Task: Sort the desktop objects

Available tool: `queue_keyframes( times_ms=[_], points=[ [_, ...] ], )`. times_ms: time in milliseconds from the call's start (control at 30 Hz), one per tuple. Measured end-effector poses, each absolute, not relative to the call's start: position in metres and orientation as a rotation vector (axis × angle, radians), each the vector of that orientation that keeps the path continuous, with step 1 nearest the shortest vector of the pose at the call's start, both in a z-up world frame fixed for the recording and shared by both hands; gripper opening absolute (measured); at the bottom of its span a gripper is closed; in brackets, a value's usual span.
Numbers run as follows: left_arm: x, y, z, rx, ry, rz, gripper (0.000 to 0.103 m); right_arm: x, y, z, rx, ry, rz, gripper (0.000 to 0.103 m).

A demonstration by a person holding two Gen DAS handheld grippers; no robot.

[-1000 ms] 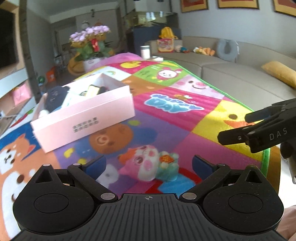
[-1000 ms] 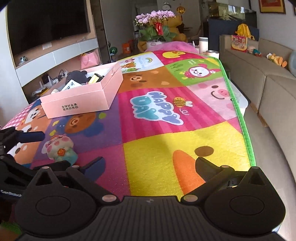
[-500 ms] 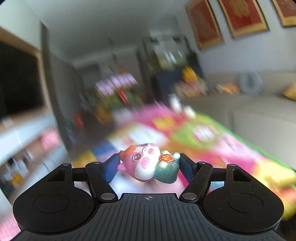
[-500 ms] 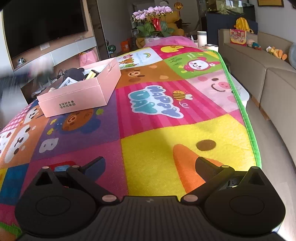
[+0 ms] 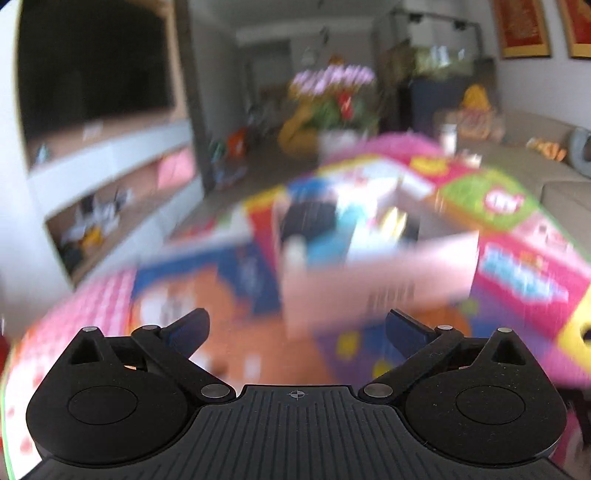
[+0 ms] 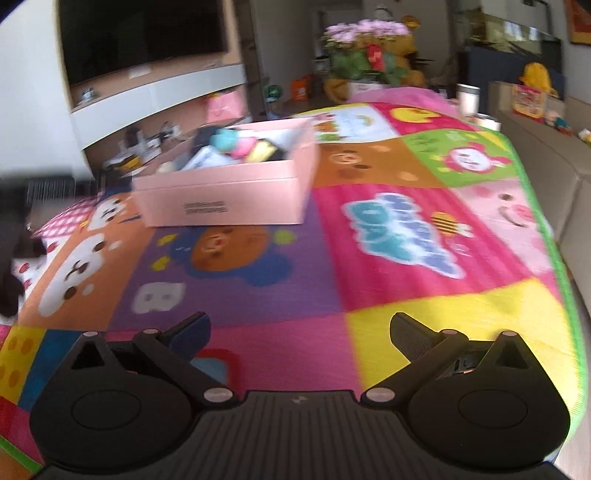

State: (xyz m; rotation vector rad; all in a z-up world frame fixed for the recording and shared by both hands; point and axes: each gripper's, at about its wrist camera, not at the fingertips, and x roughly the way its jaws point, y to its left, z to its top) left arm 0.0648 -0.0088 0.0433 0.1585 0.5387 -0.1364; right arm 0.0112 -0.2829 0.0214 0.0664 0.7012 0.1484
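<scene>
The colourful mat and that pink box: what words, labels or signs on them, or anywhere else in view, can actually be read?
"B": white letter on the play mat, on its purple square nearest the camera.
Big blue lettering on the mat's pink striped square: too smeared to read.
Two lines of small dark print on the front wall of the pink box: too blurred to read.
Red framed pictures on the wall: nothing legible.

You're looking at a matt pink cardboard box (image 6: pixel 225 195) sitting on a soft, faintly napped patchwork cartoon play mat (image 6: pixel 406 325) — and your black plastic right gripper (image 6: pixel 300 328) is showing a ribbed matt body with small dull-metal pivot pins.
</scene>
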Motion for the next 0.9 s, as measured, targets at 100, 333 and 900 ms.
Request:
queue_keyframes(
  times_ms=[100,333,900],
  points=[
    [0.05,0.004,0.022,0.102,0.607,-0.119,0.103,0.022,-0.256,0.017,0.025,0.711,0.191,0.103],
    [0.063,0.008,0.001,0.052,0.628,0.0,0.103,0.059,-0.216,0.008,-0.086,0.781,0.199,0.103],
    [0.076,0.01,-0.003,-0.006,0.693,0.058,0.103,0.077,-0.21,-0.002,-0.055,0.699,0.132,0.103]
  ],
)
